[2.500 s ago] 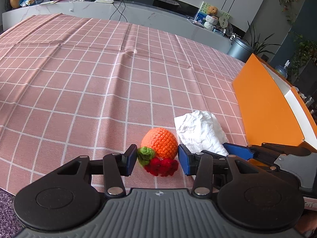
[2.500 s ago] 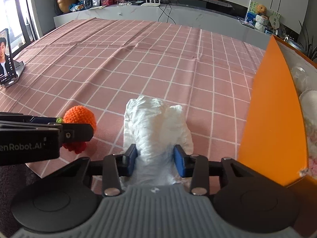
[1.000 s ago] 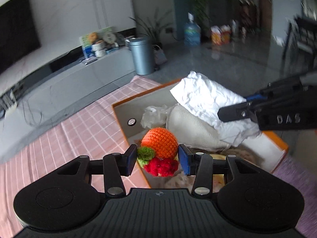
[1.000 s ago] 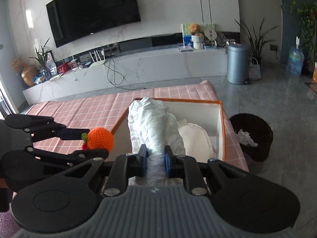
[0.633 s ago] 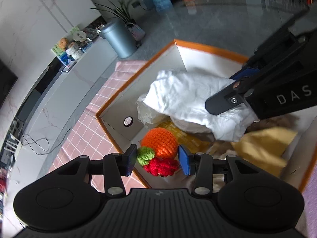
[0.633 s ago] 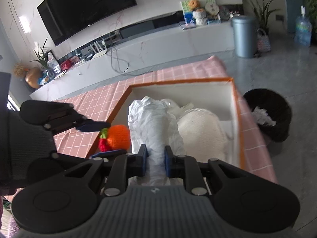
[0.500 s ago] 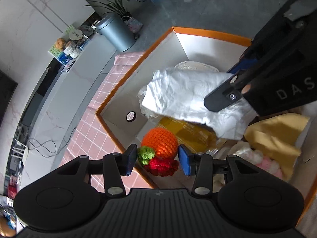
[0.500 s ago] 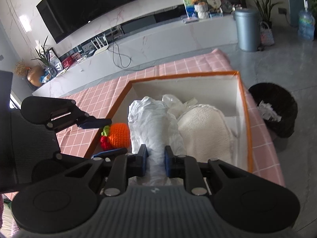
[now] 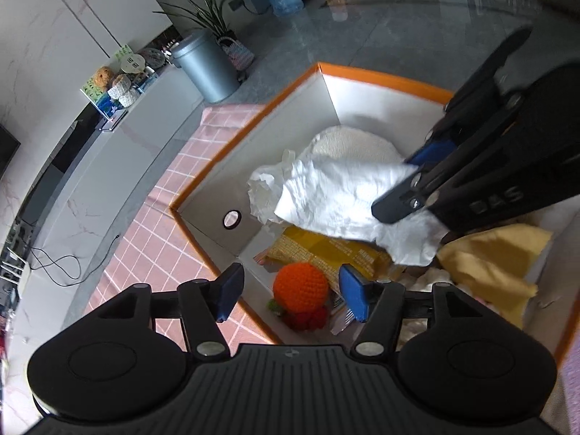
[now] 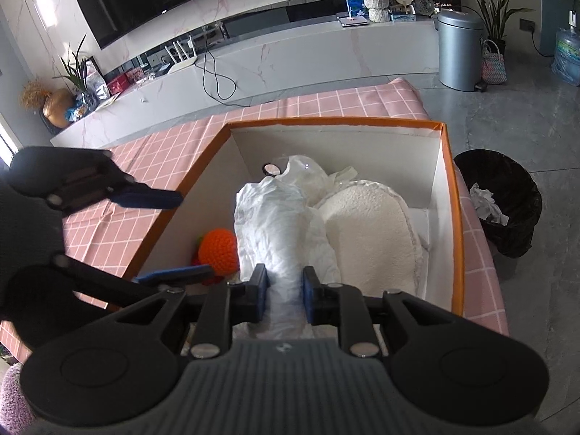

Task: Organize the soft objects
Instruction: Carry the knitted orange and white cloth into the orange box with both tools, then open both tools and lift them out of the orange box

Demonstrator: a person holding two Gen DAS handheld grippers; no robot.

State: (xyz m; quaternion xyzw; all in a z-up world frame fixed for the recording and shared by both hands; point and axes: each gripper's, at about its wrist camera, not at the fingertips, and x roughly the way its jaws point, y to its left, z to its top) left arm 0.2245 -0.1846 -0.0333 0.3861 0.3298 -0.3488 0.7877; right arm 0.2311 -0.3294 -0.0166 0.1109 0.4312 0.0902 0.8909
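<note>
An orange crochet ball (image 9: 301,285) with red and green bits lies in the near corner of the orange-rimmed white box (image 9: 328,92). My left gripper (image 9: 291,291) is open above it, its jaws wide apart and clear of the ball. The ball also shows in the right wrist view (image 10: 218,245). My right gripper (image 10: 284,291) is shut on a crumpled white cloth (image 10: 279,228) and holds it over the box (image 10: 455,217). In the left wrist view the cloth (image 9: 337,195) hangs from the right gripper (image 9: 406,188).
In the box lie a cream fluffy pad (image 10: 369,235), a clear plastic bag (image 10: 308,174), a yellow packet (image 9: 326,250) and a yellow cloth (image 9: 496,257). The pink checked tablecloth (image 10: 174,148) lies left of the box. A black waste bin (image 10: 504,203) stands to the right.
My left gripper has opened and the crochet ball has dropped into the box corner. My right gripper still holds the white cloth over the box.
</note>
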